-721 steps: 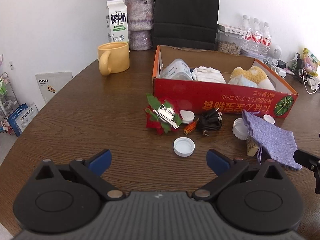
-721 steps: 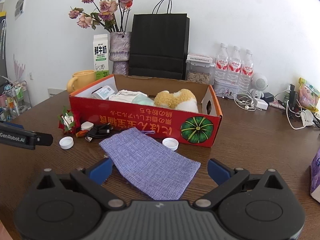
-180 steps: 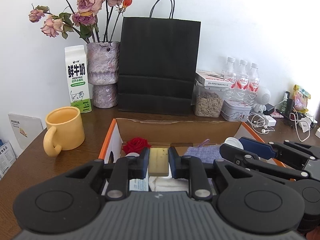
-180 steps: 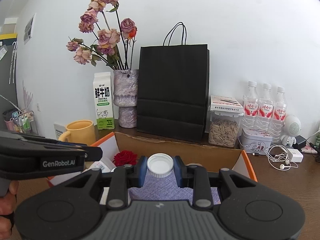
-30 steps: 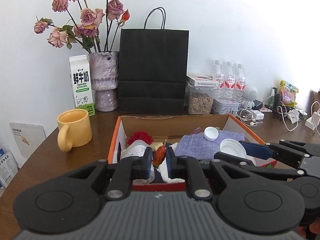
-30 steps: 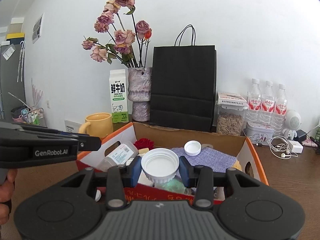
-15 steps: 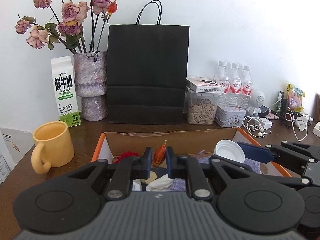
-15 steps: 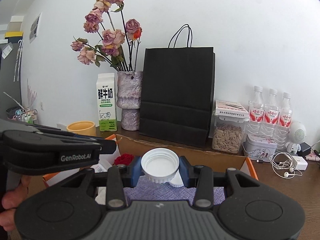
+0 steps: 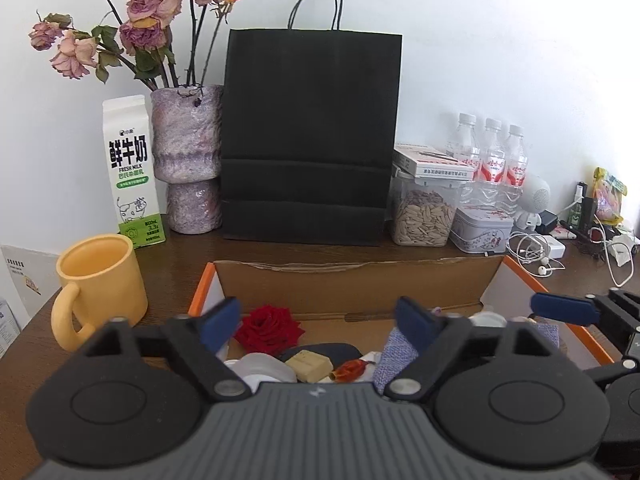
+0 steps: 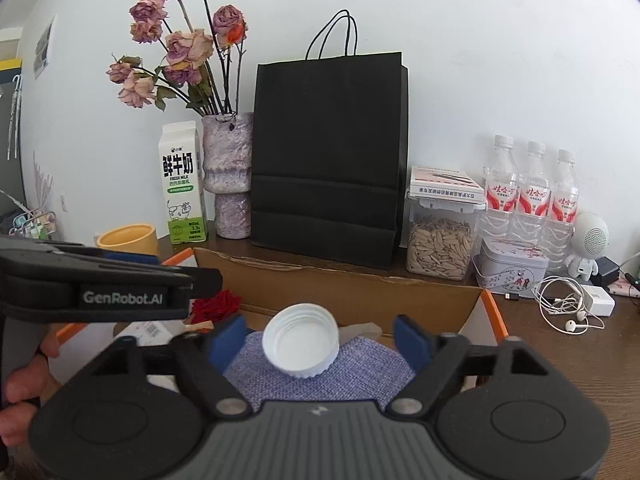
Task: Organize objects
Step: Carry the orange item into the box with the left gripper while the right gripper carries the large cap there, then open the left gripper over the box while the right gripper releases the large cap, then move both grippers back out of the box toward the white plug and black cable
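Hovering over the cardboard box [image 9: 352, 280] near the table's [image 9: 176, 248] back edge: two grippers. Left gripper [image 9: 320, 322] opening, nothing between jaws; one orange dried flower [image 9: 352, 369] lying below in box beside one red rose [image 9: 269, 328]. Right gripper [image 10: 320, 338] opening; one white cap [image 10: 301, 345] between jaws, untouched, above purple cloth [image 10: 320, 376]. Standing behind: three water bottles [image 10: 532, 196].

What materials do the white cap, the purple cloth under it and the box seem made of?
White cap: likely plastic, matte, with a ribbed edge. Purple cloth: coarse woven fabric; the weave shows. Box: brown cardboard, with a torn, raw top edge.
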Demonstrator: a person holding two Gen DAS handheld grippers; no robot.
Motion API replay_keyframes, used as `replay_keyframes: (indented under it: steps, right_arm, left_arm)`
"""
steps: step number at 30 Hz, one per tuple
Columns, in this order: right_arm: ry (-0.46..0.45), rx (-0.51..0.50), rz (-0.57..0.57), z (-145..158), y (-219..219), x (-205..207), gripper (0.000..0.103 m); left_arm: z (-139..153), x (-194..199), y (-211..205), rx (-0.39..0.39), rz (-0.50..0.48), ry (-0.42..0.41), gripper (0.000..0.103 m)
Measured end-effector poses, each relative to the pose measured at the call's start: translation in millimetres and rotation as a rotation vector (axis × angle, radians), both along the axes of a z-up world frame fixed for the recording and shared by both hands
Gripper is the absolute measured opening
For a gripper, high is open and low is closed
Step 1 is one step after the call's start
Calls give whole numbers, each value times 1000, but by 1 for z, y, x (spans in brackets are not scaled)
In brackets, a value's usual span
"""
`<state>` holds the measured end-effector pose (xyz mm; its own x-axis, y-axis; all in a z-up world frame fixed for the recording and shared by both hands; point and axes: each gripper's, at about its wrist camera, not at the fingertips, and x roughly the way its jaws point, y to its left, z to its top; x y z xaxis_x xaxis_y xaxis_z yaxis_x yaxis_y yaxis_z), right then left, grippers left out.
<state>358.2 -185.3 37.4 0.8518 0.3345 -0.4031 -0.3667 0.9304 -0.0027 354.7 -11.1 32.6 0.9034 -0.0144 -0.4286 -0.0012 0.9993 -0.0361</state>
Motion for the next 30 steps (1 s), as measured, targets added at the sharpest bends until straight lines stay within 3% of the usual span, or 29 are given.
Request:
replay_keyframes:
  steps: [4,16,30]
  right_arm:
    - [8,-5,-6,-1,1,0,101]
    - [-7,-15,-16,0,3,-8,101]
    - [-38,-13,-14,5,10,-72,102]
  left_arm:
    - [1,1,0,5,5,8,103]
    - [5,-6,2,-6,16,10,103]
    - [6,-73,16,-32,44,15,103]
